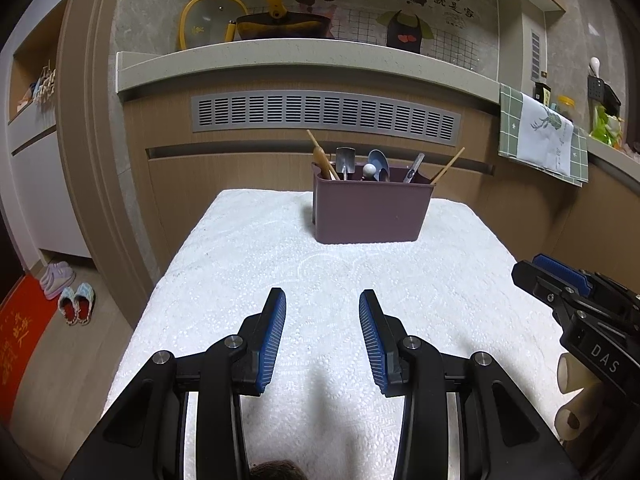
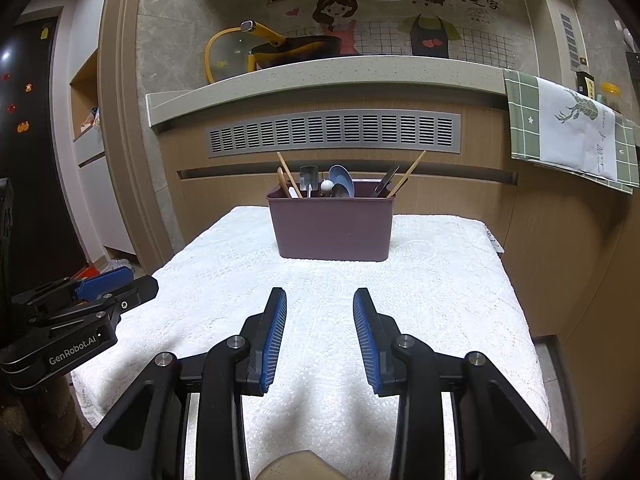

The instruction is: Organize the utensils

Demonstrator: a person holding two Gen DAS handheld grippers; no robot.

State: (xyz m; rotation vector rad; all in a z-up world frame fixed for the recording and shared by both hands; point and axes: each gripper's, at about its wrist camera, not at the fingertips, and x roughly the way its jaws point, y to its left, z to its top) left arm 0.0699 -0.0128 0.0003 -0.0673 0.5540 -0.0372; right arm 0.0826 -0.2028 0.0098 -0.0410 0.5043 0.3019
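The left hand-held gripper (image 1: 322,300) hovers over the near part of the white cloth (image 1: 248,264) that covers the table, its blue-padded jaws spread apart with nothing between them. The right hand-held gripper (image 2: 320,299) hangs beside it over the same cloth, its jaws likewise apart and holding nothing. Beyond both, well apart from the fingertips, the maroon utensil holder (image 1: 372,212) stands upright at the far end of the cloth, just in front of the wooden cabinet front with its grey vent grille (image 1: 326,116). The utensils stand inside the holder: a wooden chopstick (image 1: 320,152) leaning left, a small metal scoop (image 1: 345,162), a blue spoon (image 1: 378,162), a dark metal piece (image 1: 414,168) and another chopstick (image 1: 448,166) leaning right. Above the holder, on the countertop, sits a yellow-handled pan (image 1: 280,26).
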